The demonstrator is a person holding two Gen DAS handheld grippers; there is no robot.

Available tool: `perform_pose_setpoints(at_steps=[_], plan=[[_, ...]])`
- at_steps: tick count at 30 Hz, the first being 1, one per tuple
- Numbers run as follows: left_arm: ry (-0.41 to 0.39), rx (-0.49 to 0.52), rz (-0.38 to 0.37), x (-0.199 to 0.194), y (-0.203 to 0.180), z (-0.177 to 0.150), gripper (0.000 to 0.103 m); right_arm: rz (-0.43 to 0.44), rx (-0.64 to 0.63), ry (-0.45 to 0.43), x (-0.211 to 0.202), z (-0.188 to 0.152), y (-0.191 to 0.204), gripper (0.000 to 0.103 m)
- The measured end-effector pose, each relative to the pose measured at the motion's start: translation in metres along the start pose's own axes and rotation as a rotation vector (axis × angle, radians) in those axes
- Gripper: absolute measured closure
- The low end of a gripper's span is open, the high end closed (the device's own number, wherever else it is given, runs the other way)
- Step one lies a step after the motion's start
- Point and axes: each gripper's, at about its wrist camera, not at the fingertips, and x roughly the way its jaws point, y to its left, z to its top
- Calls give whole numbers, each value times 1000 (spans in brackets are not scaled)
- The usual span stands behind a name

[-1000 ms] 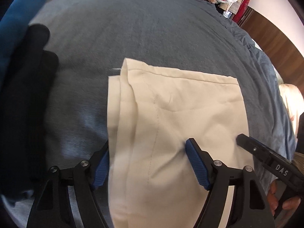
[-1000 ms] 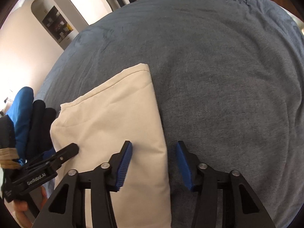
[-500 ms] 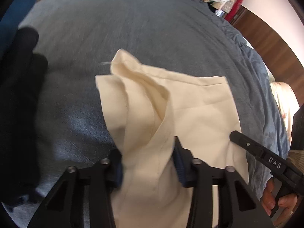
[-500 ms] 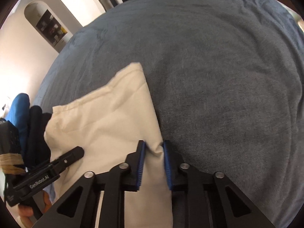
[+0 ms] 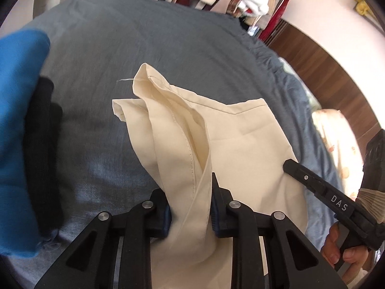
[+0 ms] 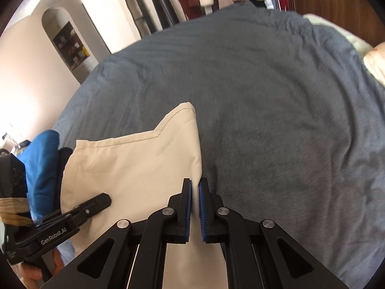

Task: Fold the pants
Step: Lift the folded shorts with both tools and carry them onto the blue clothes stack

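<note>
Blue bed (image 6: 276,110), pants (image 5: 240,144) already a compact rectangle, left gripper (image 5: 191,207) and right gripper (image 6: 195,207) both clamped on near edges (lifted), probably one fold left.

The pants (image 5: 231,142) were plain cream, the bedspread (image 6: 276,110) grey-blue, the folded cloth (image 5: 16,125) bright blue beside a black one (image 5: 43,149).

Two close wrist views over one bed (image 5: 168,48), shared cream pants (image 5: 240,144)
</note>
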Motion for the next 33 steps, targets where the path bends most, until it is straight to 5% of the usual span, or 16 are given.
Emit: perform_pose_setpoints(at_steps=[15, 23, 33], plan=[[-190, 23, -2, -155, 26, 27, 78, 94, -95, -190, -96, 32, 90, 96], [-244, 32, 93, -214, 78, 31, 78, 200, -148, -219, -93, 38, 167, 96], [-232, 45, 171, -220, 152, 58, 78, 276, -180, -227, -42, 33, 241, 96]])
